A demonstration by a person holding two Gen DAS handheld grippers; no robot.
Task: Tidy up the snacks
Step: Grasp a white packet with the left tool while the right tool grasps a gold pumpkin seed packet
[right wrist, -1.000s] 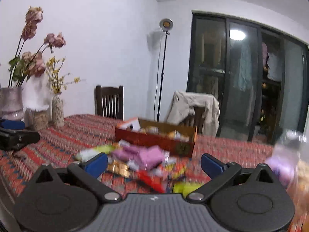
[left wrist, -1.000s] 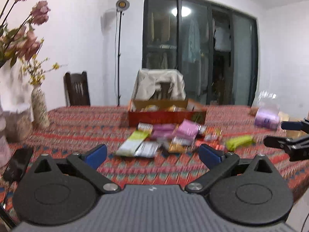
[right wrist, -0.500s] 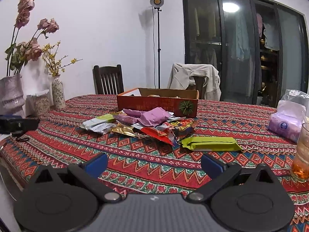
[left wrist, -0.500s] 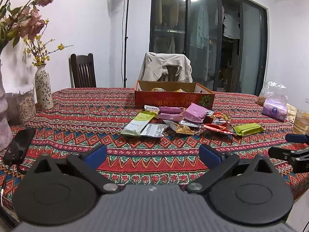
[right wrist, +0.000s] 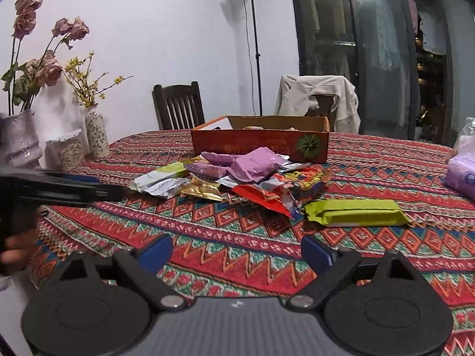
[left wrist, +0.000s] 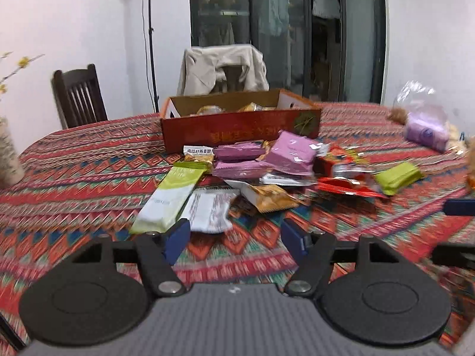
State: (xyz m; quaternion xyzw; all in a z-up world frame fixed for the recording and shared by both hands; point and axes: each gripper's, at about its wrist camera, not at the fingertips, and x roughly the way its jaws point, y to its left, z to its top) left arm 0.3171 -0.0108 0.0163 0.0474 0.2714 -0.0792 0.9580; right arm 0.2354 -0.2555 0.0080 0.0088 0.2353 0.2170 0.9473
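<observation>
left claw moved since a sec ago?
Yes. The left claw came forward and down toward the snack pile; the box looms larger. Jaws have just been closing, nothing between them.

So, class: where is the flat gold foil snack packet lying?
Right wrist view: gold foil packet lies at the pile's near left edge, between the white wrapper and red wrapper.

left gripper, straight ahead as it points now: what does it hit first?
Most likely the white printed snack packet, just beyond the left gripper; nothing sits between its jaws, which have just been closing. Depth is uncertain; it might meet tablecloth first.
</observation>
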